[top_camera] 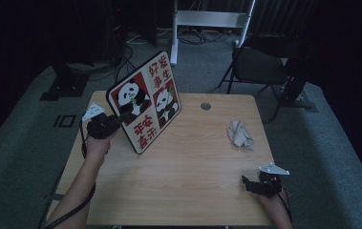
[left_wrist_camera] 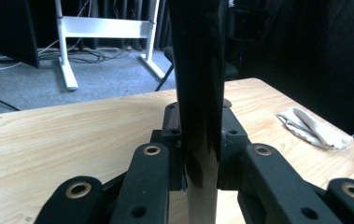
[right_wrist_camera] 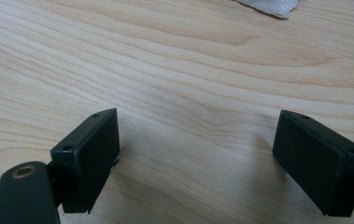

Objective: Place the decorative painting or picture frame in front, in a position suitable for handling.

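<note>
Since I have the panda board [top_camera: 145, 101] pinched by one lower edge only, tipped up on a corner near the bench's [top_camera: 188, 167] back-left area, my main worry from the high view is leverage: the left gripper [top_camera: 116, 119] grips low and to one side, so the tall panel could twist in the jaws or swing over toward the middle of the bench if I move too sharply. That left edge of the bench is close beside my hand, and a slip that way would send the board to the carpeted floor [top_camera: 21, 157]; to the right there is a wide bare stretch of wood, with the crumpled cloth [top_camera: 240, 134] well apart near the far right side and the right gripper [top_camera: 251, 184] parked at the near right corner. In the left gripper view, the jaws are clamped on the board's edge [left_wrist_camera: 199, 116], which stands upright between the pads; I judge the hold narrow and the surface glossy, so sliding is a real risk. The cloth [left_wrist_camera: 312, 128] lies off to the side, clear of any swing I would plan. In the right gripper view, the jaws stand wide apart with nothing between them, hovering low over bare bench [right_wrist_camera: 188, 70], and a corner of the cloth [right_wrist_camera: 270, 7] sits at the top edge, so that hand has free room to come across and steady the panel.
</note>
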A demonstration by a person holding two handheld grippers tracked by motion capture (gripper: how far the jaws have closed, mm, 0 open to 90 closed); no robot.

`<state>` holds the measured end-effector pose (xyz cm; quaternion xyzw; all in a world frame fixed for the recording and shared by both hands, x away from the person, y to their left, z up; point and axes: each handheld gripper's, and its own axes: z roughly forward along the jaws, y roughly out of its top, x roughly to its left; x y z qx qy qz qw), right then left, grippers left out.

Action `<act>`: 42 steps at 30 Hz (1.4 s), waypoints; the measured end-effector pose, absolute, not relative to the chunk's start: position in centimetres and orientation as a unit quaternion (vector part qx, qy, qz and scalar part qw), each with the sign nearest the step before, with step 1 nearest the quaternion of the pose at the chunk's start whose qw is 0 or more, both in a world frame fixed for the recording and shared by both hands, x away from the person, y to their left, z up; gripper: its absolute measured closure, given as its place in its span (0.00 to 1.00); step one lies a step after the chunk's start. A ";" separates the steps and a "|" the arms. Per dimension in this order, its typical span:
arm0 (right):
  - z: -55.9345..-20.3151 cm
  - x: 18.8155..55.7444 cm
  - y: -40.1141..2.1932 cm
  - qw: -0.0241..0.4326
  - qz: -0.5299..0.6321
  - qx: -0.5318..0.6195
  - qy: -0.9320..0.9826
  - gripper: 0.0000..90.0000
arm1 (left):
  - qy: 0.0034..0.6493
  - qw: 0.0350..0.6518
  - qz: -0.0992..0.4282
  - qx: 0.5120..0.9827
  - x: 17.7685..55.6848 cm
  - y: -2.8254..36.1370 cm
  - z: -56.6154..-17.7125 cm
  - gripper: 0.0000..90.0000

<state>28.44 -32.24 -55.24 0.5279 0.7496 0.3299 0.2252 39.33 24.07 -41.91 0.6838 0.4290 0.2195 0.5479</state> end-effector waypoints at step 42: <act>-55.2 28.4 -32.2 0.225 0.330 0.528 0.749 0.16 | 0.415 0.556 0.211 0.689 32.7 19.5 -41.5 0.88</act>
